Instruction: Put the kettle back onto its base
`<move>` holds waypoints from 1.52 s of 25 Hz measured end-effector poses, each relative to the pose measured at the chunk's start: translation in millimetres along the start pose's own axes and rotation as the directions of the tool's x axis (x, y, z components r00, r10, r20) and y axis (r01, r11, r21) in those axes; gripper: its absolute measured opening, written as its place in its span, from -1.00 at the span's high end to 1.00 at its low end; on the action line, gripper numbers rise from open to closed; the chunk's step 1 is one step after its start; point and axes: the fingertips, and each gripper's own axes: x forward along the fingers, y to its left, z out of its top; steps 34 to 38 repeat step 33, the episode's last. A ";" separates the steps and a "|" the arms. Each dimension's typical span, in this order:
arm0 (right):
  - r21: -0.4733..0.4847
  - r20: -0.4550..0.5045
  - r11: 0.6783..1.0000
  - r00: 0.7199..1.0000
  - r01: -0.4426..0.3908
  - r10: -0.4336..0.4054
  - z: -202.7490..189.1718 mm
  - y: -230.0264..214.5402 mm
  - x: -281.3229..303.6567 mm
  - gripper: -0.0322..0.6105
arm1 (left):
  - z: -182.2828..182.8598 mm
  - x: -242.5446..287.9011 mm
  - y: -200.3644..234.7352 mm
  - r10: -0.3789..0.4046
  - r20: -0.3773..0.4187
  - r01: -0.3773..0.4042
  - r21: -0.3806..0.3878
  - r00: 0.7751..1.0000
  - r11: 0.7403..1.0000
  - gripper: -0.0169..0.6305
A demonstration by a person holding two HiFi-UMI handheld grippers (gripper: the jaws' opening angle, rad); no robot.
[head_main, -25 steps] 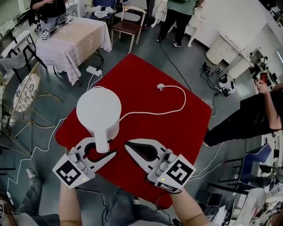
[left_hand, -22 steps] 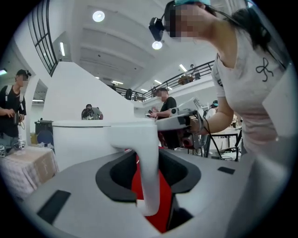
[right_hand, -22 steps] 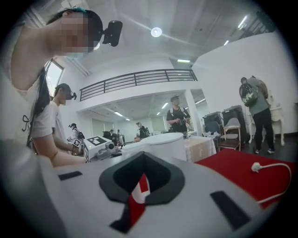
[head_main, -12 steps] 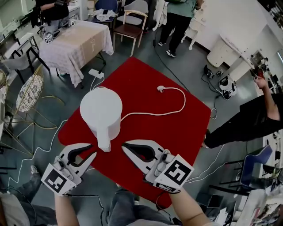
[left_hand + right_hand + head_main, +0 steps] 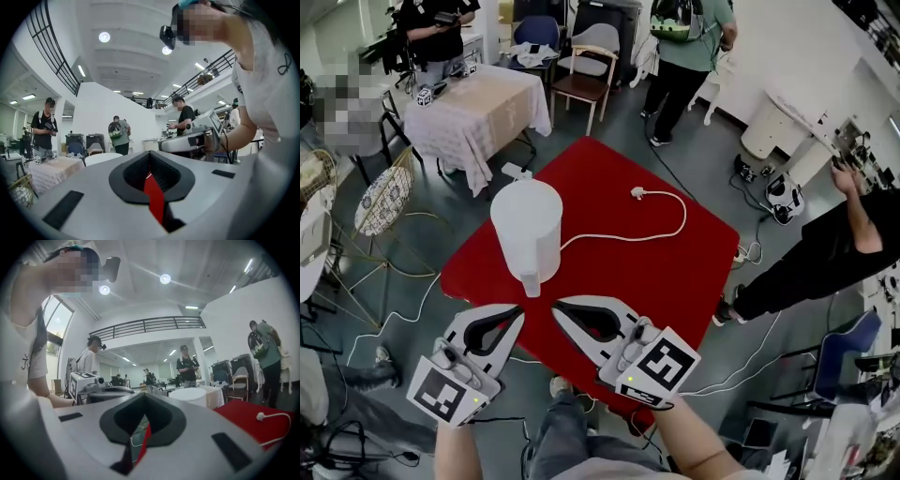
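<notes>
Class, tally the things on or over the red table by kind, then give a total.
Kettle: 1
Plug and cord: 1
Grippers: 2 (left gripper, right gripper)
Total: 4

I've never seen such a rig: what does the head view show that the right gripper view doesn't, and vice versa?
Only the head view: the chequered marker cube on the right gripper, and a white power strip on the floor. Only the right gripper view: round ceiling lamps and a railed balcony. Both: the red tabletop, the white cord's plug, that gripper's shut, empty jaws.
</notes>
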 end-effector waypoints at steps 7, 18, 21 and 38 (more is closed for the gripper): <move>-0.052 -0.009 0.999 1.000 0.010 -0.010 14.9 54.6 -32.5 0.88 | 45.9 -27.5 -58.6 0.028 0.049 -0.028 -0.015 0.998 1.000 0.91; -0.107 0.005 0.994 1.000 -0.023 0.023 31.9 143.4 -103.6 0.88 | 72.5 -81.4 -150.9 0.089 0.048 -0.088 -0.018 0.995 0.996 0.91; -0.109 0.013 0.993 0.999 -0.038 0.039 35.9 160.0 -109.6 0.88 | 77.7 -91.4 -160.3 0.103 0.049 -0.102 -0.017 0.993 0.995 0.91; -0.139 0.025 0.989 0.998 -0.049 0.053 58.9 196.1 -108.1 0.88 | 102.7 -113.1 -172.9 0.093 0.069 -0.093 -0.004 0.993 0.996 0.91</move>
